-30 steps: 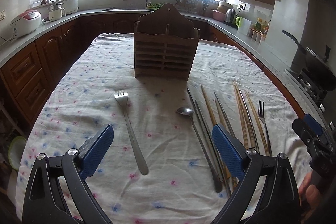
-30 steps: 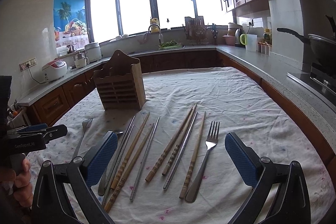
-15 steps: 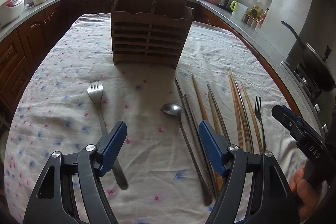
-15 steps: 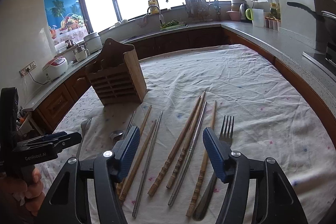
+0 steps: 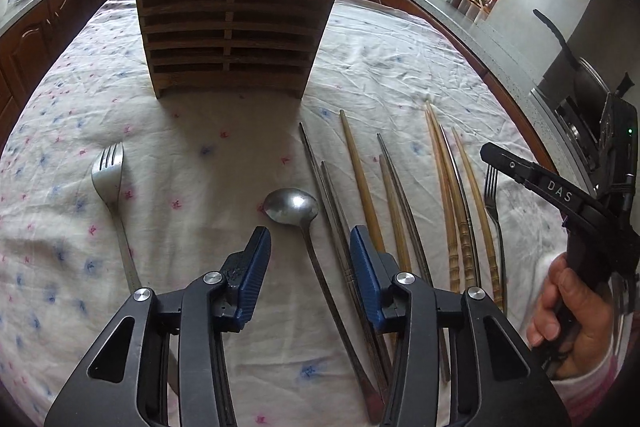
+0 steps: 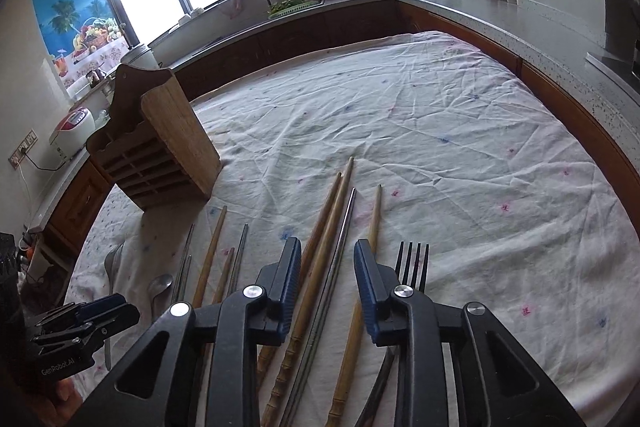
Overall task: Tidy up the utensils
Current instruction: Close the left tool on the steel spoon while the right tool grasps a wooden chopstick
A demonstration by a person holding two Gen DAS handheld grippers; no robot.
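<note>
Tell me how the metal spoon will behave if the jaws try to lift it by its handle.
The spoon looks rigid and light. Its thin, polished handle lies flat on the cloth, so the jaws may slip. The bowl end probably droops if gripped far back.

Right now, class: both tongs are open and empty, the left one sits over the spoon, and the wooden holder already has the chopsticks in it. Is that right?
Not quite. The holder has no chopsticks in it; they lie flat on the cloth, as the left wrist view shows. The rest stands: left tongs and right tongs open and empty, the left over the spoon.
</note>
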